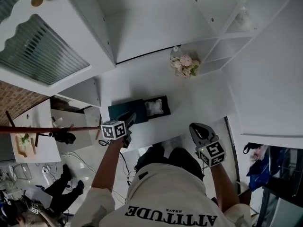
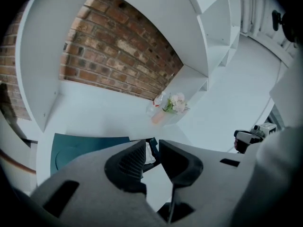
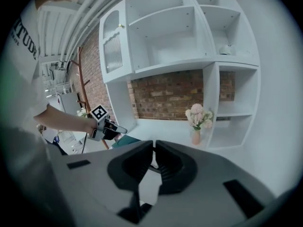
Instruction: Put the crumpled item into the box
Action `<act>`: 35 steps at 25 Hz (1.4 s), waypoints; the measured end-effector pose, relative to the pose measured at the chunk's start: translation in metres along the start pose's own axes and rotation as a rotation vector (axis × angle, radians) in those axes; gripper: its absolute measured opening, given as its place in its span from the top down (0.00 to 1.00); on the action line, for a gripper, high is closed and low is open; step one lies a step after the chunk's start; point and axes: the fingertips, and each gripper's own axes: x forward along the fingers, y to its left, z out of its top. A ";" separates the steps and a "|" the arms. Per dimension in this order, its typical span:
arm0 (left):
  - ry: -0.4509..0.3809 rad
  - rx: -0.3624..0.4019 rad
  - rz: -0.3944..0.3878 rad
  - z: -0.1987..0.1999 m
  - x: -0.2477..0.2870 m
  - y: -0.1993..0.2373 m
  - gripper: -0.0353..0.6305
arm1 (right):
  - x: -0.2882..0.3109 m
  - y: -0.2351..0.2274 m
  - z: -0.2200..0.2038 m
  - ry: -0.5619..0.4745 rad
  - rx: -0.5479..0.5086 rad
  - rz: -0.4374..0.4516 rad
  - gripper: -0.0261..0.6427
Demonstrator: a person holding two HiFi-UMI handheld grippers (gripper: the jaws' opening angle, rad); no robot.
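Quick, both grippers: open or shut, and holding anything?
Left gripper: jaws slightly apart, nothing between them.
Right gripper: jaws together, empty.

Person, head view:
- T-shirt (image 1: 165,193): white, short sleeves. Black block lettering (image 1: 171,217) reading "ATTITUDE" sits at 6 o'clock, with a small dark tab at its 11 o'clock.
- Trousers (image 1: 171,157): dark.
- Left gripper (image 1: 130,117), at 8 o'clock: dark body, white marker cube (image 1: 113,129) with black squares. In its own view it has a grey moulded shell, rectangular slots and black ribbed pads (image 2: 131,162).
- Right gripper (image 1: 195,126), at 4 o'clock: same build, with its own cube (image 1: 211,153).
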 end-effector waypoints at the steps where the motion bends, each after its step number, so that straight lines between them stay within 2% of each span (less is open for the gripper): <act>1: -0.020 -0.003 0.011 0.000 -0.004 -0.001 0.80 | -0.001 0.000 0.002 -0.007 -0.008 0.010 0.91; 6: -0.113 0.006 0.067 -0.010 -0.031 -0.018 0.87 | -0.017 -0.002 -0.007 -0.016 -0.037 0.071 0.91; 9: -0.161 0.011 0.104 -0.022 -0.048 -0.040 0.89 | -0.036 -0.004 -0.017 -0.020 -0.060 0.109 0.90; 13: -0.216 0.055 0.146 -0.042 -0.067 -0.074 0.90 | -0.064 -0.011 -0.033 -0.038 -0.075 0.147 0.91; 21: -0.296 0.020 0.186 -0.104 -0.099 -0.137 0.91 | -0.125 -0.013 -0.068 -0.073 -0.096 0.219 0.91; 25: -0.330 0.026 0.217 -0.138 -0.122 -0.167 0.91 | -0.148 -0.012 -0.089 -0.070 -0.098 0.260 0.90; 30: -0.371 0.064 0.256 -0.166 -0.149 -0.200 0.91 | -0.168 -0.019 -0.101 -0.087 -0.100 0.257 0.91; 35: -0.397 0.081 0.282 -0.185 -0.176 -0.213 0.91 | -0.178 -0.016 -0.105 -0.112 -0.077 0.237 0.91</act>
